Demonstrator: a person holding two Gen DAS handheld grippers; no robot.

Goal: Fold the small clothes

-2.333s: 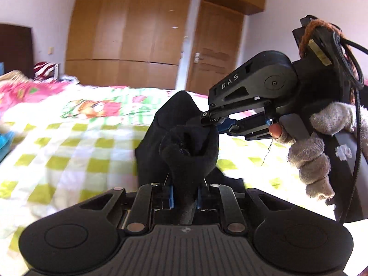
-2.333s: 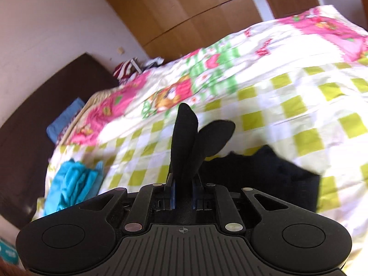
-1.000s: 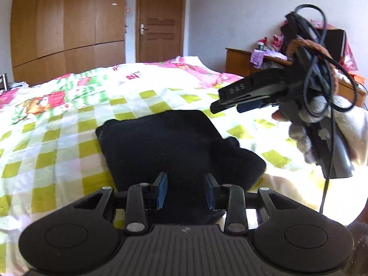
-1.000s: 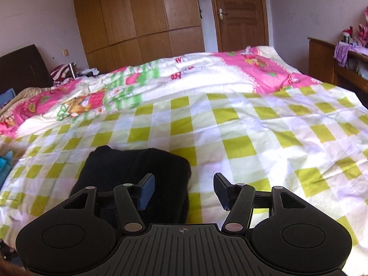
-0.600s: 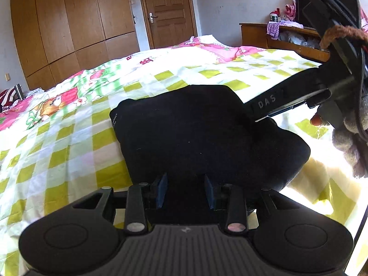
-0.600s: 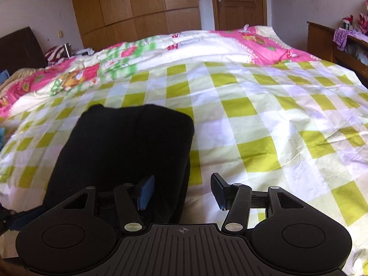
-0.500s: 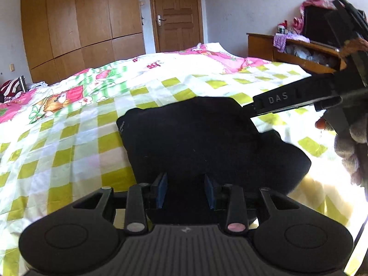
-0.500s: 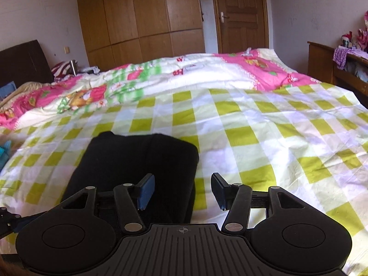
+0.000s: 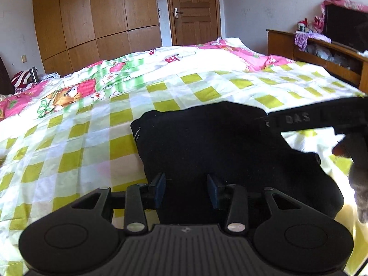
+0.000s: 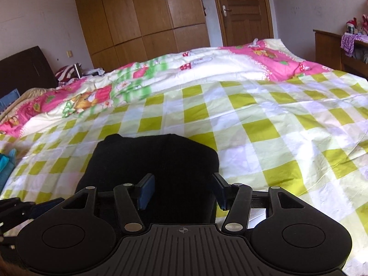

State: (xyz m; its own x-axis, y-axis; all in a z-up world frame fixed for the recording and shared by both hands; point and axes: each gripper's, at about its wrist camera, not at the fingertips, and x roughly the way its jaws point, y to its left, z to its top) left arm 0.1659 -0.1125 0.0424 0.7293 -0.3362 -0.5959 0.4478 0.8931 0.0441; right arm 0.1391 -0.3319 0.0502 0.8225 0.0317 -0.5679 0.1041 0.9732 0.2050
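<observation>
The black garment (image 9: 220,147), earlier lifted and pinched, has been laid folded on the bed (image 9: 96,124). Both the left claw (image 9: 185,188) and right claw (image 10: 181,191) are held released above it, apparently to let the fold settle.

Bright daylight; fisheye-warped edges — glare.

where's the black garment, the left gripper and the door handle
black garment (image 9: 207,142): left wrist view, middle of the folded cloth
left gripper (image 9: 185,189): left wrist view, gap midway between its open fingertips
door handle (image 9: 176,12): left wrist view, the lever
</observation>
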